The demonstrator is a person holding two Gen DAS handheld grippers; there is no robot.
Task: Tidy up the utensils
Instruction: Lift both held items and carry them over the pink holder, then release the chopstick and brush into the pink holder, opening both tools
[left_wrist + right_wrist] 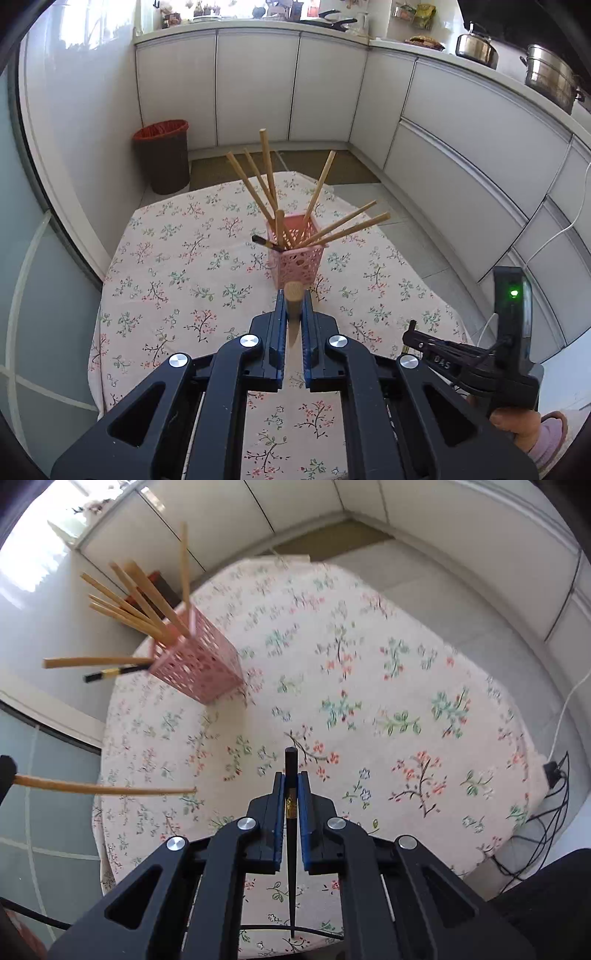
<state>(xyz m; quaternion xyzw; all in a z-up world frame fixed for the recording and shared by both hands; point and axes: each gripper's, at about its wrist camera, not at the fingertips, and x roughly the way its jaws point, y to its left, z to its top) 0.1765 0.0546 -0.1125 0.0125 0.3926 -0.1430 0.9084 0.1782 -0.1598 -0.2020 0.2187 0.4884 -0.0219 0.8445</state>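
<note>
A pink perforated holder [298, 254] stands on the floral tablecloth [184, 280] and holds several wooden chopsticks [267, 170] and one black chopstick [264, 242]. It also shows at the upper left of the right wrist view [199, 664]. My left gripper [293, 306] is shut on a wooden chopstick [293, 295], end-on, just short of the holder. That chopstick shows in the right wrist view [107, 788], coming from the left. My right gripper [291, 786] is shut on a black chopstick [290, 768] with a gold band, above the cloth, right of the holder.
White cabinets [461, 155] run along the back and right. A brown bin with a red liner [162, 155] stands on the floor beyond the table. Pots [550, 74] sit on the counter. Cables [546, 797] lie on the floor to the right. The right gripper's body [480, 354] is beside my left one.
</note>
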